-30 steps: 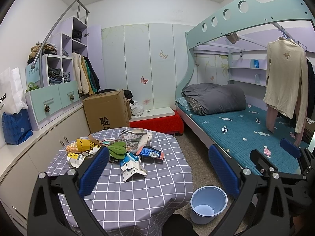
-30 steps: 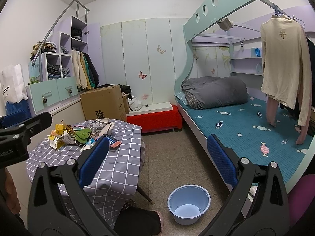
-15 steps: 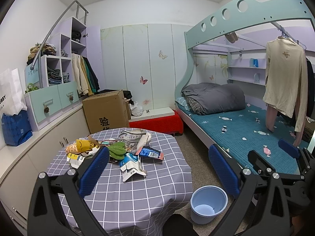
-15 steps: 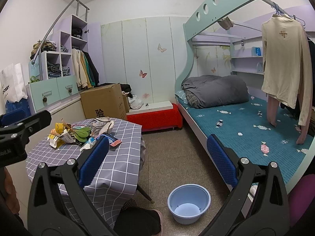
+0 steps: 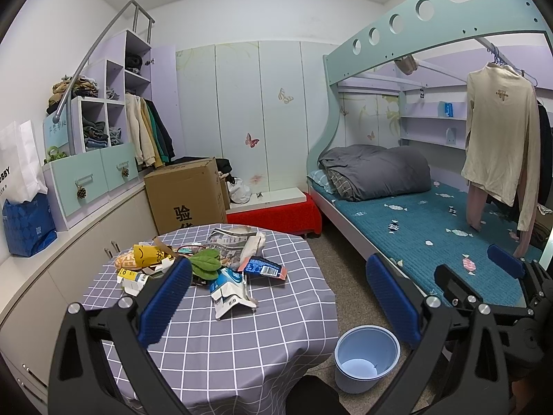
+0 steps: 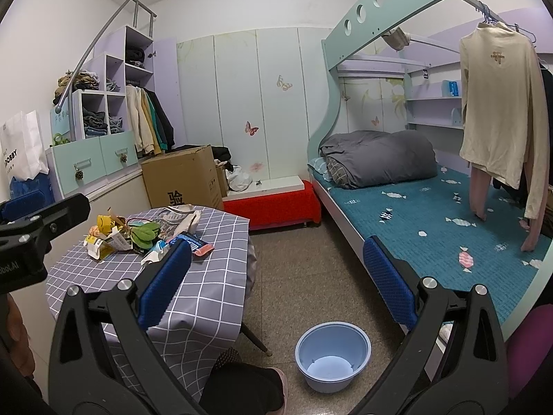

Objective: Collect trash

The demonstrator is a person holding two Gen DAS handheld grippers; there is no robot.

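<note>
Both the left gripper [image 5: 278,297] and the right gripper [image 6: 276,283] are wide apart and hold nothing; the trash pile [image 5: 204,269] lies on the checkered table [image 5: 242,332], with the blue bucket [image 5: 366,356] at its 4 o'clock.

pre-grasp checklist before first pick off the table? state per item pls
1. Left gripper jaws open, nothing held: ok.
2. Right gripper jaws open, nothing held: ok.
3. Trash pile in view on the checked table: ok.
4. Blue bin upright on the floor beside the table, mouth unobstructed: ok.
5. Either gripper down at the pile: not ok, both are short of it.
6. Items in the pile separable: cannot tell, they overlap.
</note>
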